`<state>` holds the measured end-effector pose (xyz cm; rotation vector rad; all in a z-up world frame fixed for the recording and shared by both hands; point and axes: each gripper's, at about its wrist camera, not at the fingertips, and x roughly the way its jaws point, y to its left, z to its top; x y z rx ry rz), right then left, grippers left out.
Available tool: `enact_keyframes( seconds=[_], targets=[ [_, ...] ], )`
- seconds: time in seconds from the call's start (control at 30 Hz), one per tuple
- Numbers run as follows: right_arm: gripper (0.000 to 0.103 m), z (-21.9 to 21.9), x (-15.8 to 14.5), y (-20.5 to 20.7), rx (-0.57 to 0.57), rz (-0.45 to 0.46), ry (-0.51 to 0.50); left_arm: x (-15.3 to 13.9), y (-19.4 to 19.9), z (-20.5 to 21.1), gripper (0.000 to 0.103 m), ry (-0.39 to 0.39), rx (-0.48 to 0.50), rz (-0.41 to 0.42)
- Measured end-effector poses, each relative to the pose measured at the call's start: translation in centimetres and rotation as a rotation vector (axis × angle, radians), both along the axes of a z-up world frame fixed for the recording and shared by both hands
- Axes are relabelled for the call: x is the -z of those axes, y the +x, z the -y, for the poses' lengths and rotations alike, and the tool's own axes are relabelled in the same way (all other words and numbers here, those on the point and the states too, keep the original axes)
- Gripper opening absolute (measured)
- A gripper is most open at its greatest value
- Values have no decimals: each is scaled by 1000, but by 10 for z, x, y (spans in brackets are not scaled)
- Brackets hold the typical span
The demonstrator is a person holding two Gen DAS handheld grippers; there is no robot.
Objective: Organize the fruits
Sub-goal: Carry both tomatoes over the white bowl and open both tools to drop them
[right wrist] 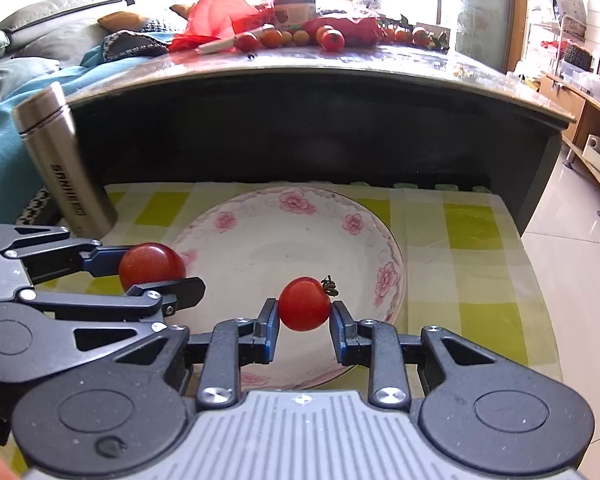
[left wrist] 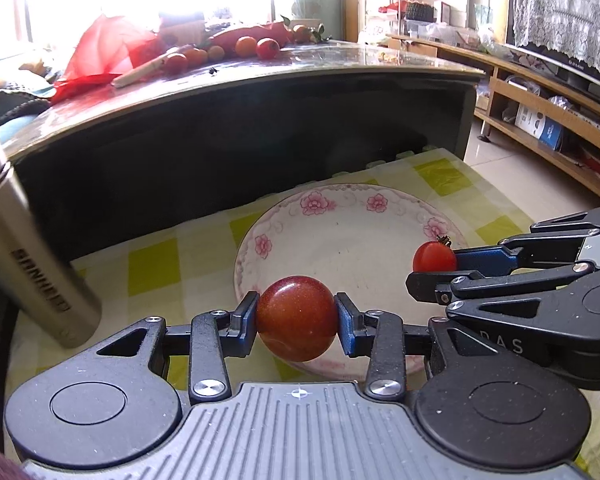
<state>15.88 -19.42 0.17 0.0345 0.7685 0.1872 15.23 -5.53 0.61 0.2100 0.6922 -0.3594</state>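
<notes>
1. The left wrist view looks forward along its own fingers, close above the flowered plate (left wrist: 351, 240).
2. The right wrist view does likewise from the other side.
3. Both share the plate, the steel flask (left wrist: 32, 256) and the dark table (left wrist: 260, 76) behind.

Steel flask (left wrist: 32, 248) stands at left on yellow-checked cloth (left wrist: 152, 264). Dark table (right wrist: 311, 80) behind carries red bag (right wrist: 220, 12) and white knife (right wrist: 220, 45). Wooden shelving (left wrist: 547, 120) at right.
</notes>
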Motion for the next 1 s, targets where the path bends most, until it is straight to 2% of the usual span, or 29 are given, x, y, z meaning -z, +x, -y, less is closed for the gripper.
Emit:
enact_keyframes(
  seconds=[0.1,0.47,0.63,1.0],
  targets=[
    [34,2,6,5,-2,-8,-4,5,4,4,48,23,6,4],
    [35,0,14,12,-13,-6,4,10,10,1,48,33,-3,-7],
    [42,4,11,12,-5,-1,13,7,10,-1,50,20,-11,-2],
    [42,11,-27,-12,45,74,66,-29,-10,-17,55,9,-26,60]
  ],
)
